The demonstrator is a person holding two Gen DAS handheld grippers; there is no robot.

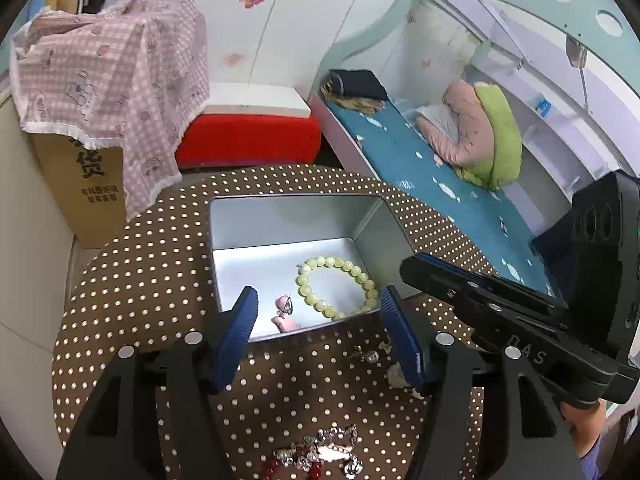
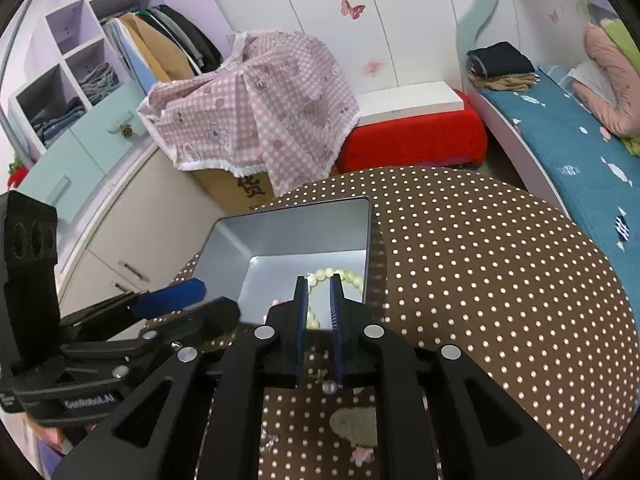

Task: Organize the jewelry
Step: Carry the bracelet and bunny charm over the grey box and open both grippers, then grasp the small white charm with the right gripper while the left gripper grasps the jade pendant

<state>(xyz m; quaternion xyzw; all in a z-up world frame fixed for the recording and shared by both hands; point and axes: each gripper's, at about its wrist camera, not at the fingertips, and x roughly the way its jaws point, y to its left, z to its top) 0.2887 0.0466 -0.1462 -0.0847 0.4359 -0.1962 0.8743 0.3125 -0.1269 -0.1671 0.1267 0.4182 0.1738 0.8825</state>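
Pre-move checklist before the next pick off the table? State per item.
1. Silver tin open, reachable: ok.
2. Bead bracelet inside the tin: ok.
3. Pink charm inside the tin, near its front wall: ok.
4. Left gripper open, nothing between its pads: ok.
5. Right gripper jaws only narrowly apart, nothing gripped; a small silver bead lies on the cloth below the gap: not ok for a pick until opened wider.
6. Jewelry pile left on the dotted tablecloth, partly cut off at the picture's lower edge: cannot tell how many pieces.
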